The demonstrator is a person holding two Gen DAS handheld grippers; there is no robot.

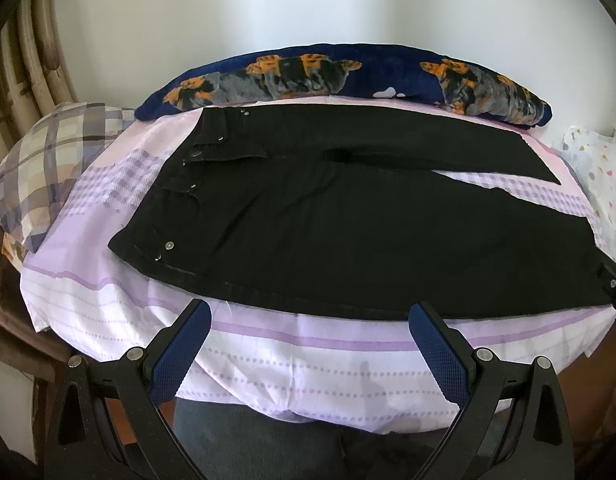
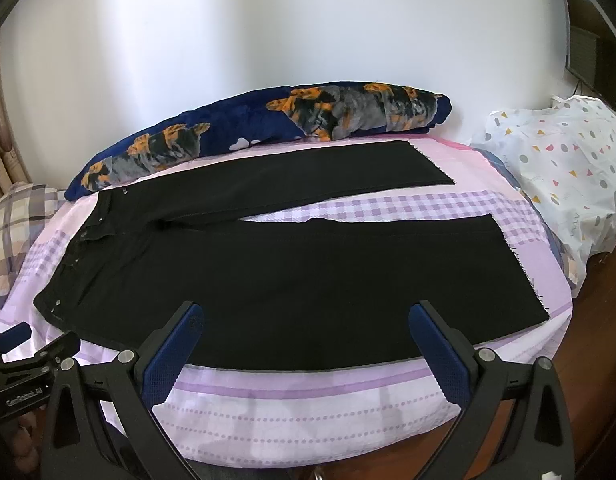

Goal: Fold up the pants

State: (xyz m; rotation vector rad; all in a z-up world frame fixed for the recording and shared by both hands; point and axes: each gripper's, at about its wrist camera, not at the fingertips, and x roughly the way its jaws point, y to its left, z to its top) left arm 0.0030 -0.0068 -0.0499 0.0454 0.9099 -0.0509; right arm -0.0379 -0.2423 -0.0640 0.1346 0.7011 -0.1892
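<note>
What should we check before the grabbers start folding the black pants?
1. Pants lie flat on the purple sheet, legs spread apart: ok.
2. Left gripper open and empty: ok.
3. Right gripper open and empty: ok.
4. Near leg's edge sits just ahead of both grippers: ok.
5. Far leg lies close to the blue blanket; whether they touch: cannot tell.
6. Nothing resting on the pants: ok.

one pants (image 2: 292, 280), one blanket (image 2: 268, 128), two tools (image 1: 310, 312)
</note>
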